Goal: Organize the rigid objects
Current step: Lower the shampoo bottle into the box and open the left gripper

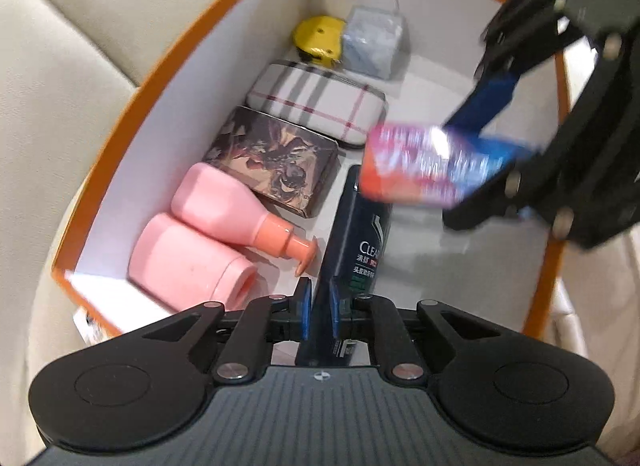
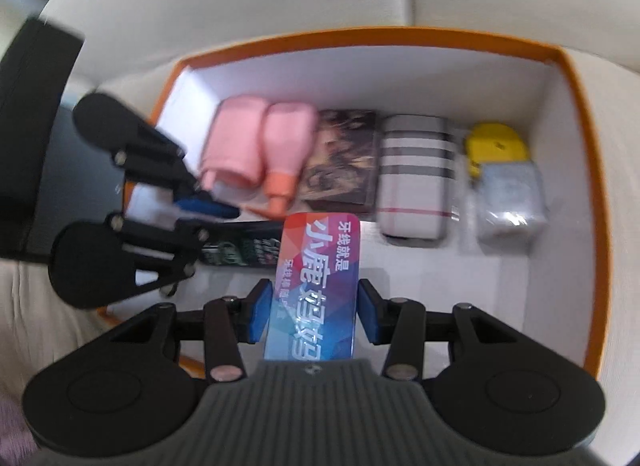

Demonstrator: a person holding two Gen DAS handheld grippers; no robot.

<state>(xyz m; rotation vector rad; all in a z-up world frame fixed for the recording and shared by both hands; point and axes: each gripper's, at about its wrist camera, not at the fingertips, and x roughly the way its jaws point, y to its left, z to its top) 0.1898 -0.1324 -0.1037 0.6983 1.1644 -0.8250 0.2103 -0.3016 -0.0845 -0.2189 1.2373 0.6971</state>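
Note:
A white box with an orange rim point(image 1: 120, 137) point(image 2: 400, 35) holds a row of items along one wall. My left gripper point(image 1: 319, 306) point(image 2: 212, 225) is shut on the end of a dark CLEAR shampoo bottle point(image 1: 360, 242) point(image 2: 248, 246), which lies on the box floor beside the pink bottles. My right gripper point(image 2: 314, 314) point(image 1: 480, 157) is shut on a flat red, purple and blue packet point(image 2: 320, 266) point(image 1: 424, 163), held above the box floor just over the far end of the dark bottle.
Along the wall lie two pink bottles point(image 1: 188, 262) point(image 2: 286, 137), a dark patterned tin point(image 1: 276, 161), a plaid case point(image 1: 316, 101), a yellow item point(image 1: 320, 37) and a wrapped pale pack point(image 1: 372, 41). Cream cushions point(image 1: 60, 65) surround the box.

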